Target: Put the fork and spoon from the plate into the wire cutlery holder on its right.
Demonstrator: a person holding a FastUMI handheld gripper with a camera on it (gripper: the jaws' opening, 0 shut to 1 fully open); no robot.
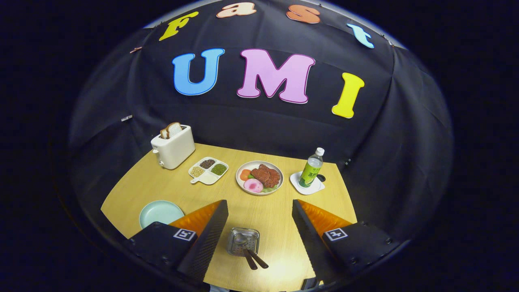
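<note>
My claw [259, 227] hangs above the wooden table [170, 190] with its fingers spread wide apart and nothing held. Between them, down on the table, sits the wire cutlery holder [243, 241], and the spoon [243, 247] and fork [258, 258] both stand in it, their dark handles leaning out toward me. The pale plate [160, 213] lies just beside my left finger. Beyond the fingers I see a toaster [173, 147], a divided dish [208, 170], a plate of food [259, 177] and a bottle [311, 168].

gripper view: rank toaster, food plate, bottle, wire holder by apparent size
1. toaster
2. food plate
3. bottle and wire holder, between the open gripper fingers: look alike; holder sits nearer, so unranked.
</note>
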